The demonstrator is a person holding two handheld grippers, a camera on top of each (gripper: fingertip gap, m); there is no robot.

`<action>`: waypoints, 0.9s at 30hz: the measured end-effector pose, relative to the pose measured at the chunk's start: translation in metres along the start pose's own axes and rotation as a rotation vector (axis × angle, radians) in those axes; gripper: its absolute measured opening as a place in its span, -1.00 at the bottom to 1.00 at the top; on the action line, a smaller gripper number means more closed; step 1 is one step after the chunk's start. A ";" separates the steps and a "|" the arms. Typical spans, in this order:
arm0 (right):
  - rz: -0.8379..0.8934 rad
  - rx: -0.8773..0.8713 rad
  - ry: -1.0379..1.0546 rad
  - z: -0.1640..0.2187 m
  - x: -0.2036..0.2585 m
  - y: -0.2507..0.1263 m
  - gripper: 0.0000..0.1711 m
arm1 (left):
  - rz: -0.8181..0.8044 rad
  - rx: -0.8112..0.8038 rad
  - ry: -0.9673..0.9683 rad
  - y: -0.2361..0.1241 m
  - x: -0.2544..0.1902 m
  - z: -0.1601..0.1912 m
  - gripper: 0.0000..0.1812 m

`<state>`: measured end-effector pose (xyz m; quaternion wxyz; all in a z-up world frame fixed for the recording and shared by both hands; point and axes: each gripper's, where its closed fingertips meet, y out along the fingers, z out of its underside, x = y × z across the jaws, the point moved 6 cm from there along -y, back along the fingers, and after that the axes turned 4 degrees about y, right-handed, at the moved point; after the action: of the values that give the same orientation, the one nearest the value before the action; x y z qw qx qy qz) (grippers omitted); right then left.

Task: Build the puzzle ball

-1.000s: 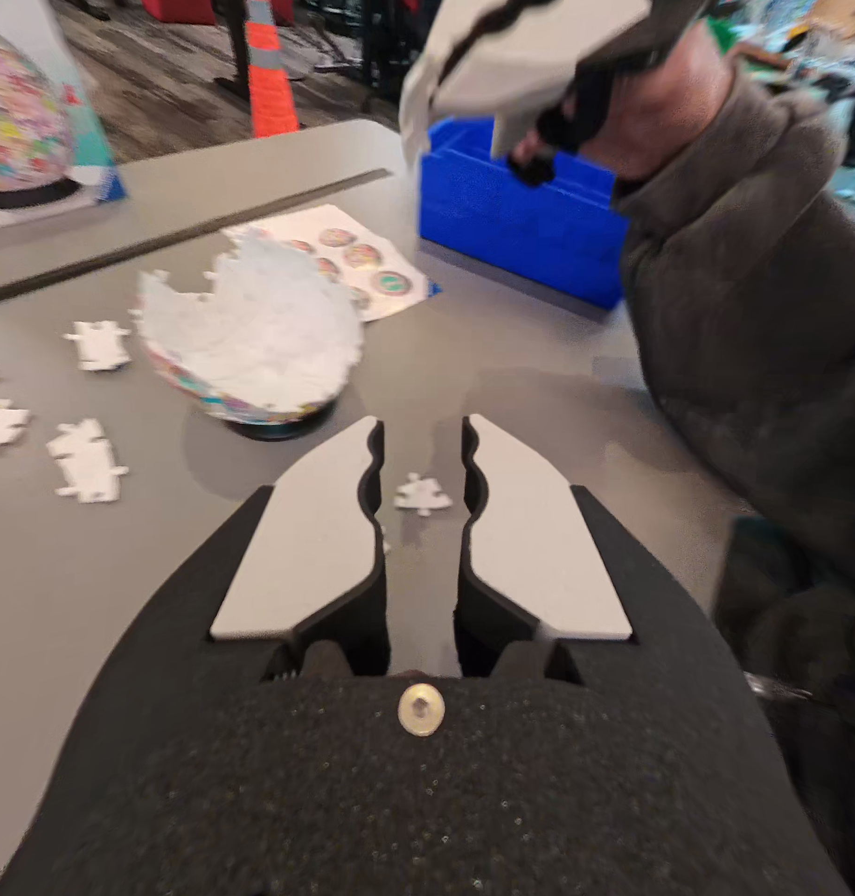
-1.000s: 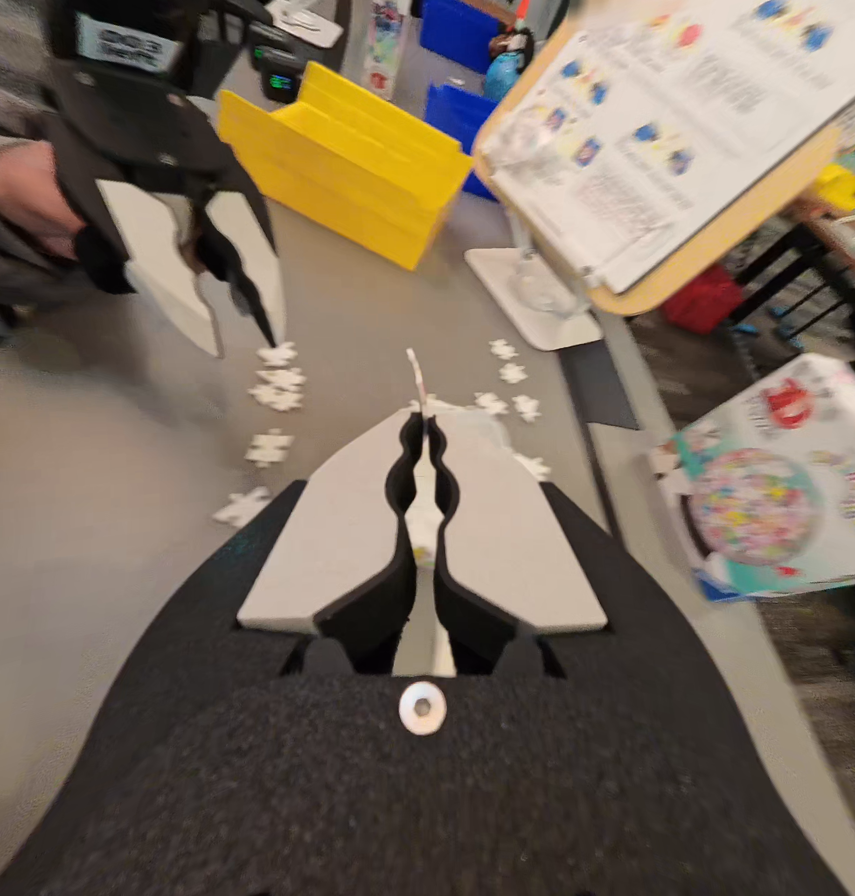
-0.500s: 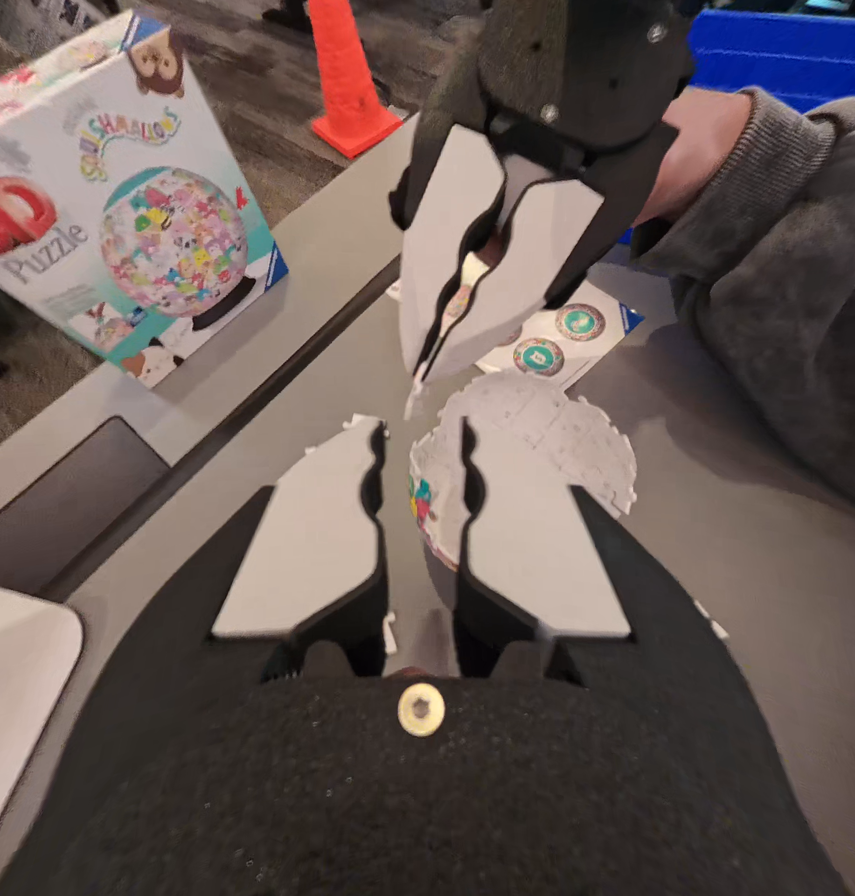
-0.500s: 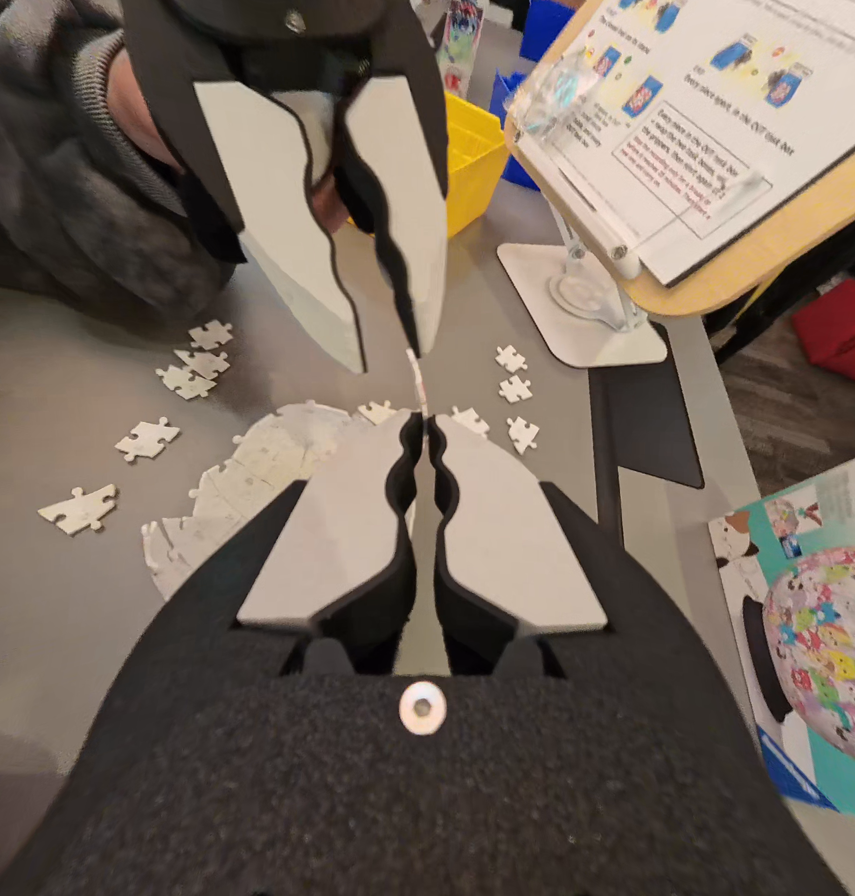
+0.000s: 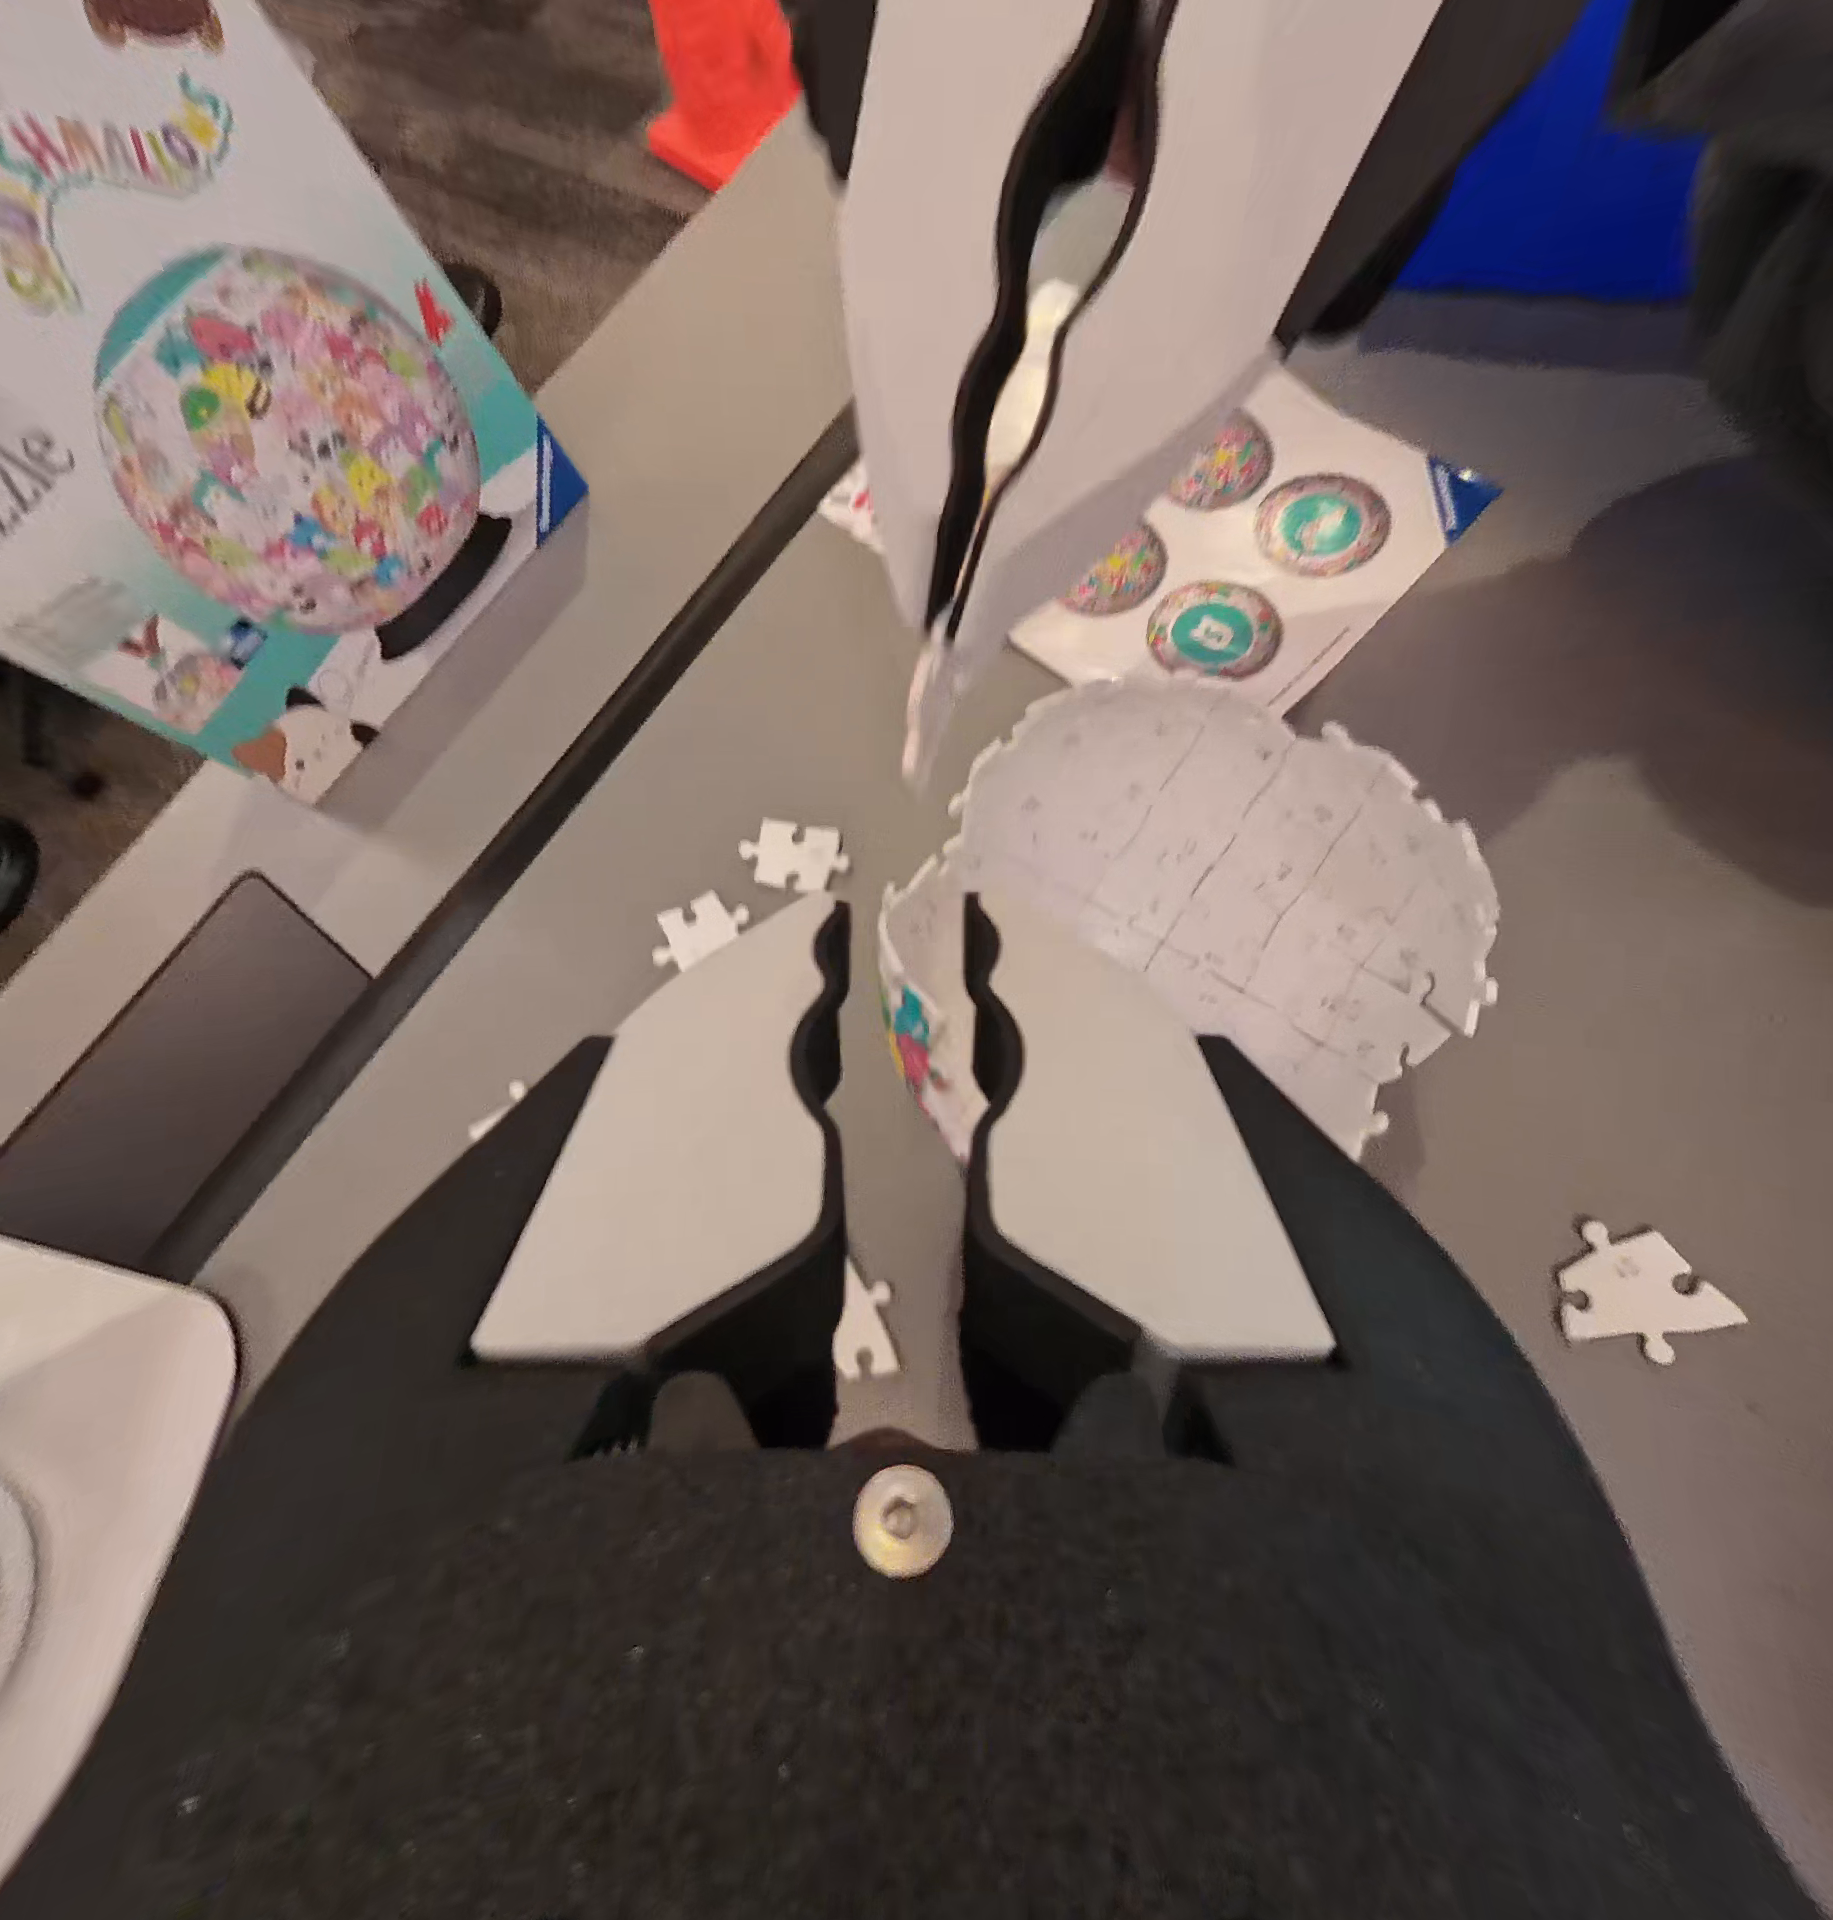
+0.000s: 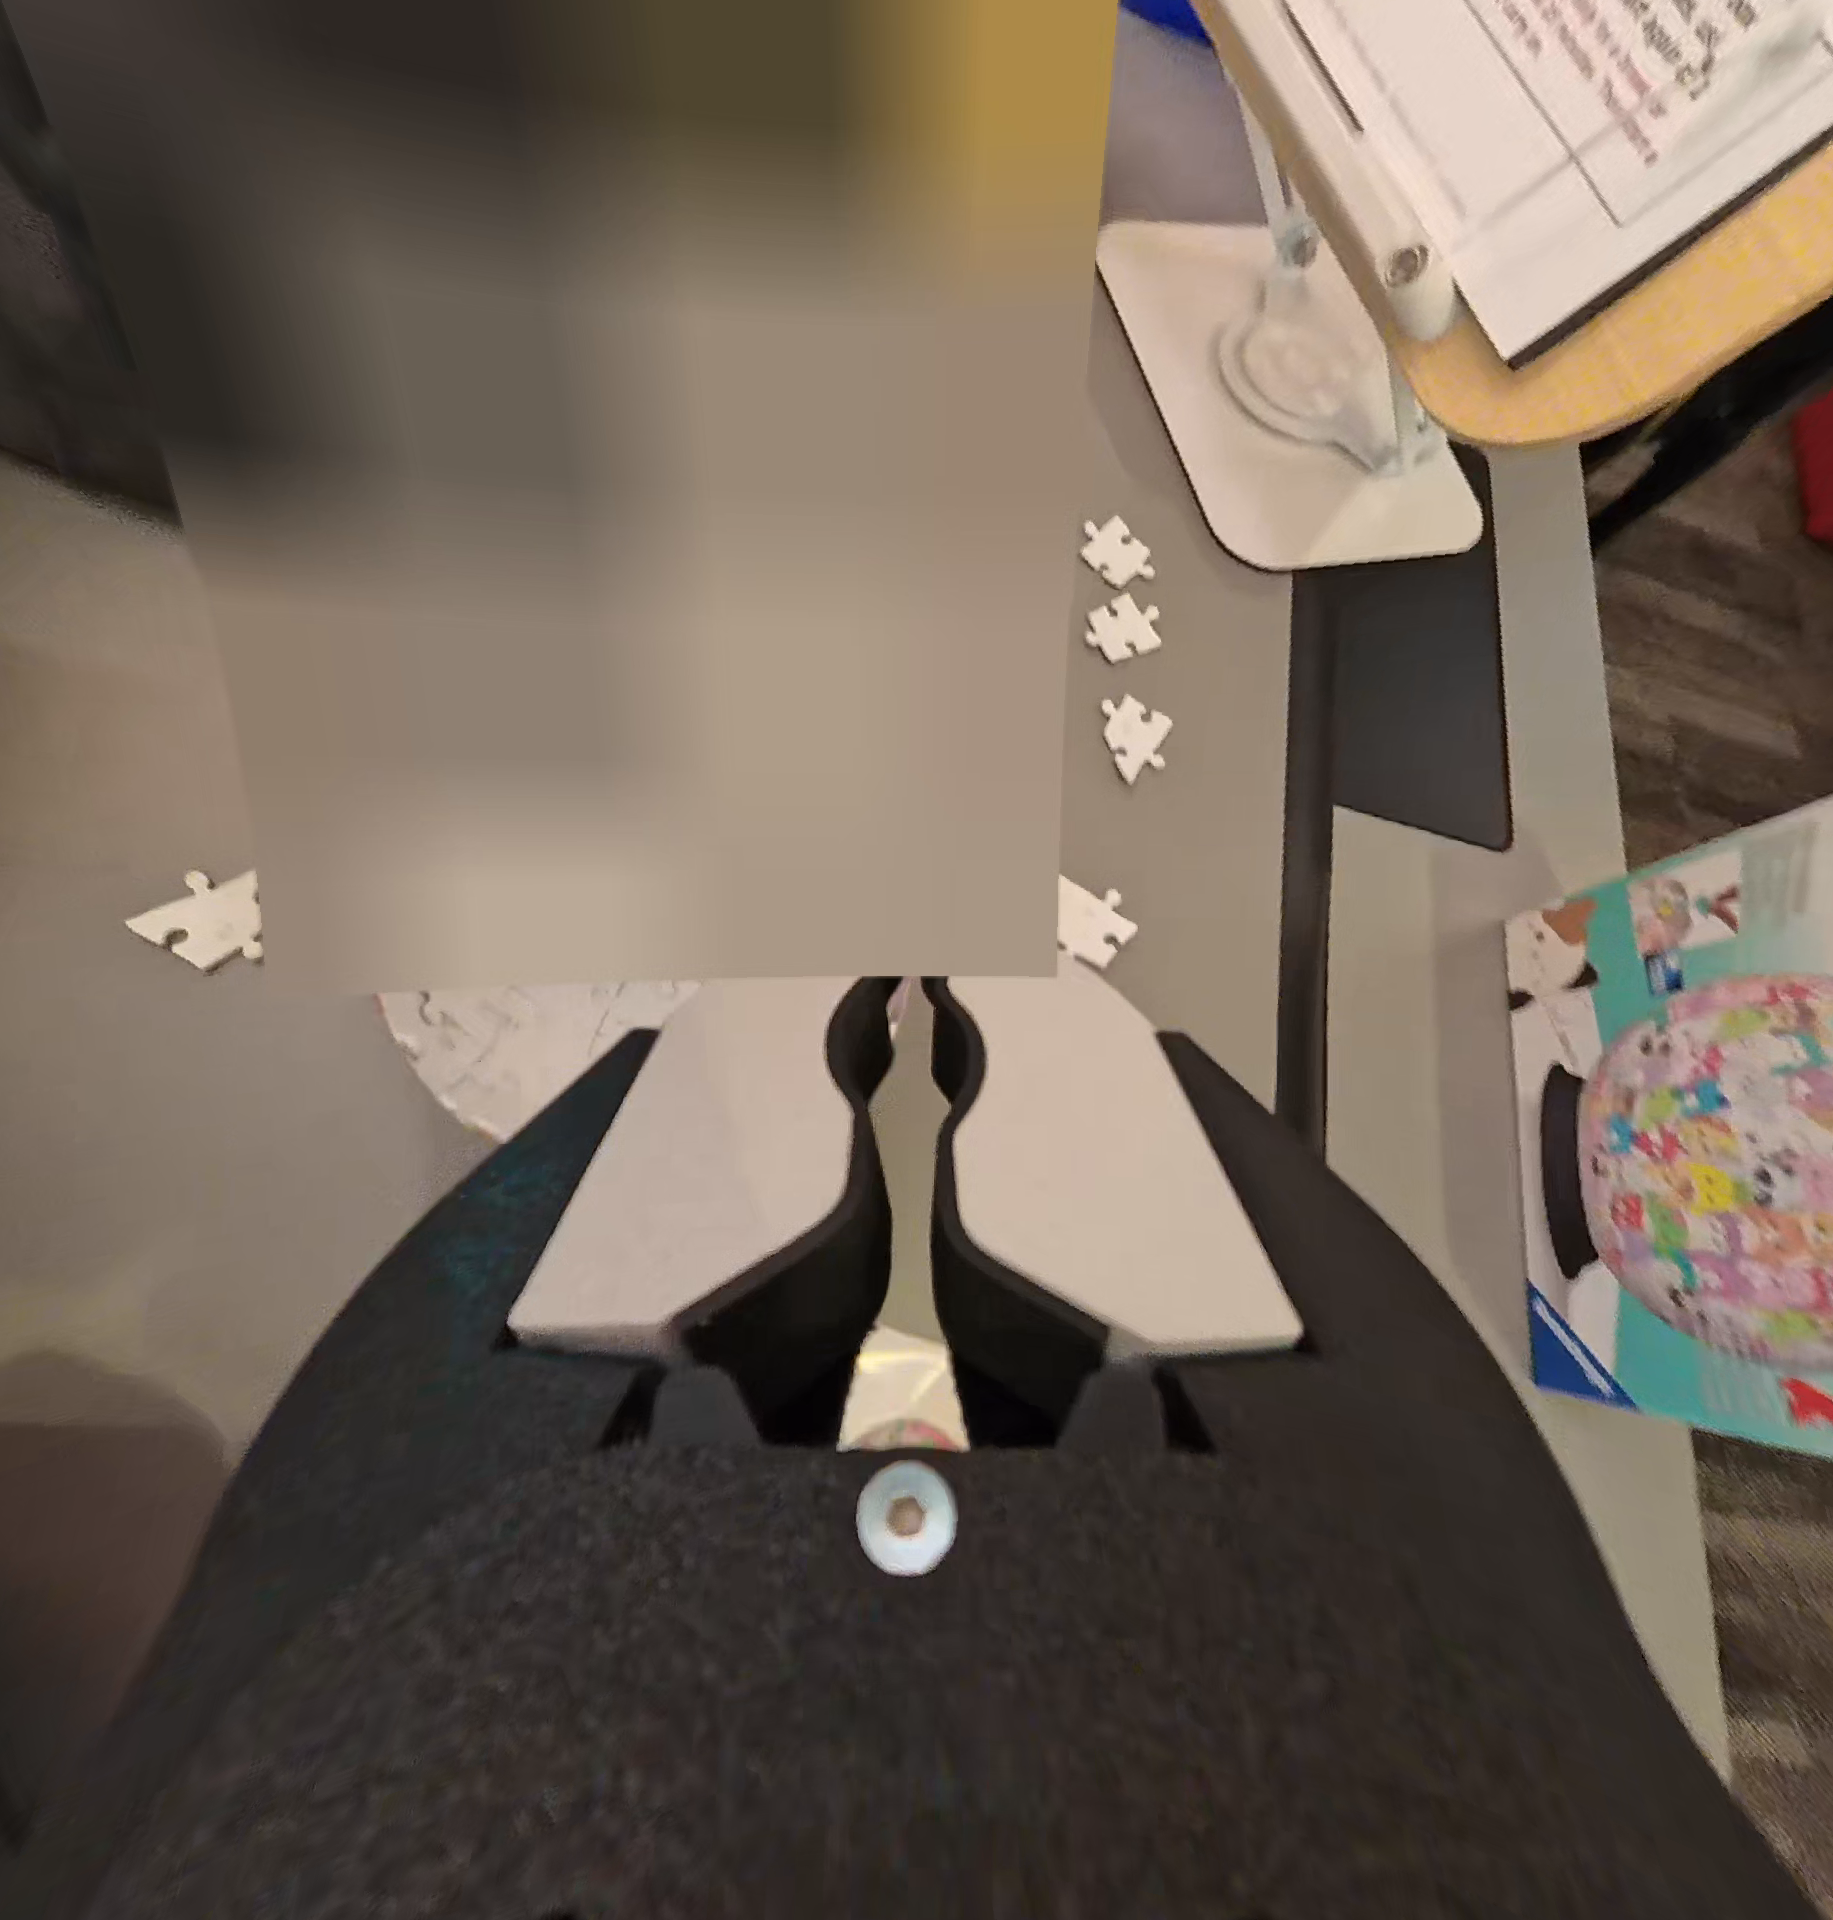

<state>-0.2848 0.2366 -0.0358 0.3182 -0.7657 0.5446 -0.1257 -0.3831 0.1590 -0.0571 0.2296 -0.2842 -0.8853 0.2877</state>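
Grey table (image 5: 1618, 1039) fills both views, with loose white pieces (image 5: 796, 854) scattered on it, the puzzle box (image 5: 257, 436) at its far edge and a sheet (image 5: 1255, 561) of printed discs behind our work. On the table sits the half-built ball (image 5: 1234, 914), an open shell with its white inside facing up and a strip of colour showing on its near wall.

Our right gripper (image 5: 943, 623) holds a piece (image 5: 927, 707) clamped edge-on between its fingers, the piece sticking out past the tips. A second ago that gripper was off to the side and high; now we have swung it over until the piece hangs just above the shell's far-left rim. Our left gripper (image 5: 901, 925) has come in too: its fingers stand at a narrow gap, holding nothing, the near wall of the shell showing between the tips. A blur patch covers much of the right wrist view.

We judge we are about to seat the piece, the left gripper ready to steady the wall; much of the ball is yet unbuilt
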 end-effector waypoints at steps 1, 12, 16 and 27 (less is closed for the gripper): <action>0.016 0.015 -0.002 0.001 0.001 -0.004 -0.98 | -0.008 0.022 -0.028 -0.002 -0.002 0.006 -0.74; 0.013 0.062 0.003 0.002 0.005 -0.003 -0.97 | 0.009 0.165 -0.107 0.015 0.001 0.037 -0.77; 0.035 0.023 0.013 -0.001 -0.001 -0.008 -0.98 | 0.060 0.167 -0.128 0.018 0.004 0.040 -0.81; 0.008 -0.054 0.084 0.010 -0.012 -0.016 -0.97 | 0.401 0.116 -0.351 0.032 0.014 0.048 -0.84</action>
<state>-0.2724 0.2542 -0.0315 0.2747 -0.7661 0.5636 -0.1414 -0.4093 0.1713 -0.1089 0.0271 -0.3859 -0.8197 0.4225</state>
